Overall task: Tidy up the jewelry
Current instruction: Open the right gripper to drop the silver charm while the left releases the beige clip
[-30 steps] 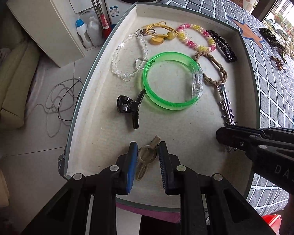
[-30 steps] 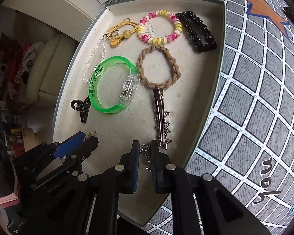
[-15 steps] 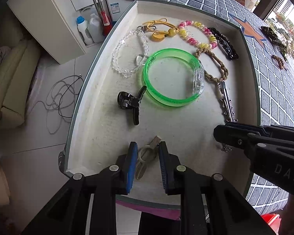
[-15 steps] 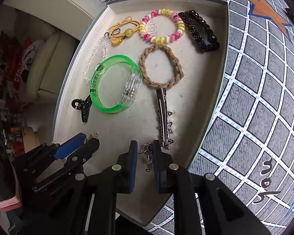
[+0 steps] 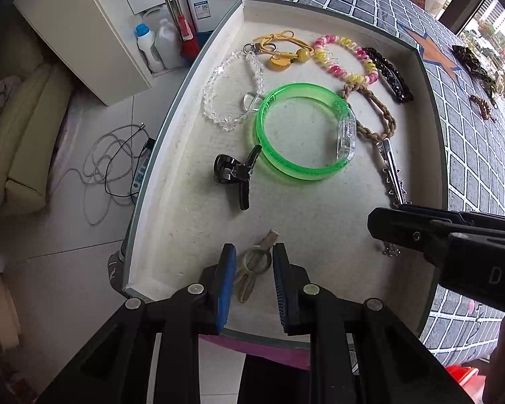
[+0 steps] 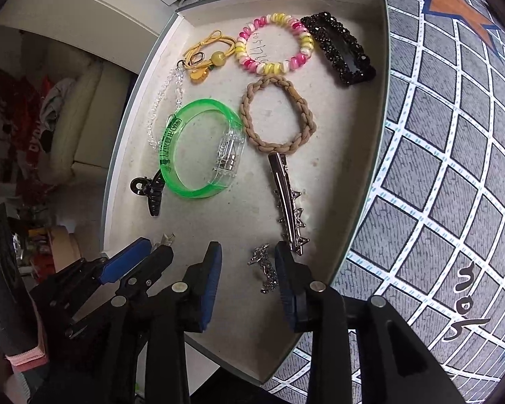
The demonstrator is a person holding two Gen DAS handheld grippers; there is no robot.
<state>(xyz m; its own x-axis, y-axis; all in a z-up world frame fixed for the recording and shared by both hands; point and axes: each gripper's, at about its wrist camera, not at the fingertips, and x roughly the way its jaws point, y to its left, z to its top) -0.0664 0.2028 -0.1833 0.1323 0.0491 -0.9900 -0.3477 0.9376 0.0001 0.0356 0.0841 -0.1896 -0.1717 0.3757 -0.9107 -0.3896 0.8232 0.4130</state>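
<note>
A white-lined tray (image 5: 158,155) holds the jewelry. My left gripper (image 5: 253,249) points down at the tray's near edge, shut on a beige hair clip (image 5: 254,262) whose ring sits between the blue pads. My right gripper (image 6: 248,249) hovers over the tray's near right corner with its jaws opening. A small silver chain piece (image 6: 264,269) lies on the lining between them, close to the right finger, and no pad presses on it. The same piece (image 5: 390,250) peeks out under the right gripper (image 5: 387,225) in the left wrist view.
Further in the tray lie a green bangle (image 6: 198,148), a black claw clip (image 5: 235,171), a silver star clip (image 6: 286,202), a braided tan hair tie (image 6: 276,114), a pink-yellow coil bracelet (image 6: 272,43), a black barrette (image 6: 340,47) and a clear bead bracelet (image 5: 225,91). Checked cloth (image 6: 437,168) lies right.
The right gripper's jaws have spread apart and let go of the silver chain piece, which now lies loose on the lining. The left gripper has kept its hold on the beige clip.
</note>
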